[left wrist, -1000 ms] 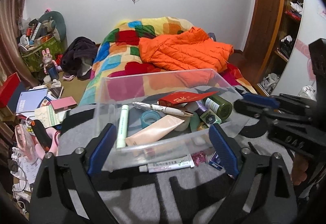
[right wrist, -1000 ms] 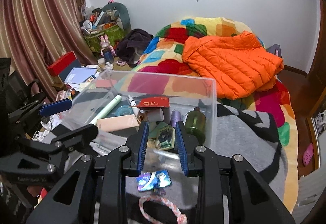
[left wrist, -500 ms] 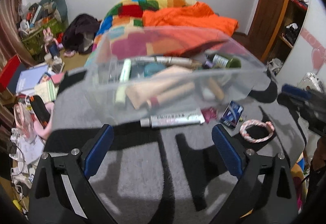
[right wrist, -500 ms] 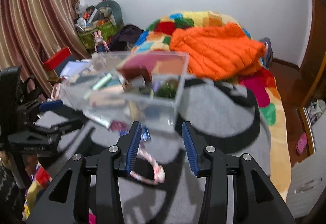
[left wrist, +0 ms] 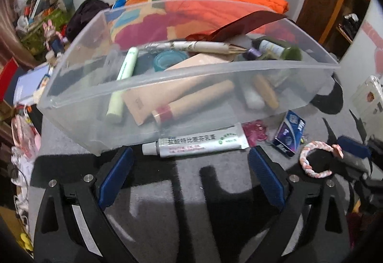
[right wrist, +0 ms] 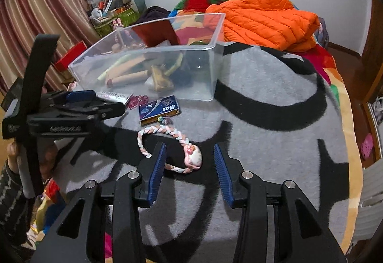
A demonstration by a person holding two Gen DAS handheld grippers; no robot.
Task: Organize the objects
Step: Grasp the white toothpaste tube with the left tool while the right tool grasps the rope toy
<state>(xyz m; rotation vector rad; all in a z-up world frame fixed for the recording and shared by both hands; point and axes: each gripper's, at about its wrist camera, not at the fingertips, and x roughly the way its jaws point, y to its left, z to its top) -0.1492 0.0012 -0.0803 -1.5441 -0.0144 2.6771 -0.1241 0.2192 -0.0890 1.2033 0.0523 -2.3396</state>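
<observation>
Both grippers have come down and tipped toward the grey blanket (right wrist: 275, 105) since the earlier frames, so the loose items in front of the clear bin (left wrist: 215, 93) now fill the views. That bin sits on the bed, already holding tubes, a pen, a green bottle and a red envelope; it looks like the collecting point, which is why the leftovers lie just outside its near wall.

4 things remain out: the white ointment tube (left wrist: 198, 143) touching the bin's base, a pink crumpled piece (left wrist: 255, 130) beside it, the blue Max box (right wrist: 159, 107), and the braided pink-and-white ring (right wrist: 167, 150).

On the left gripper (left wrist: 189, 176), fingers stand wide apart with the tube just ahead of them, nothing between. The right gripper (right wrist: 189, 172) has fingers (right wrist: 156, 172) apart; these have just been opening, and the ring lies partly between their tips, not pinched. Judging by that line-up, each hand is set for its own pickup.
</observation>
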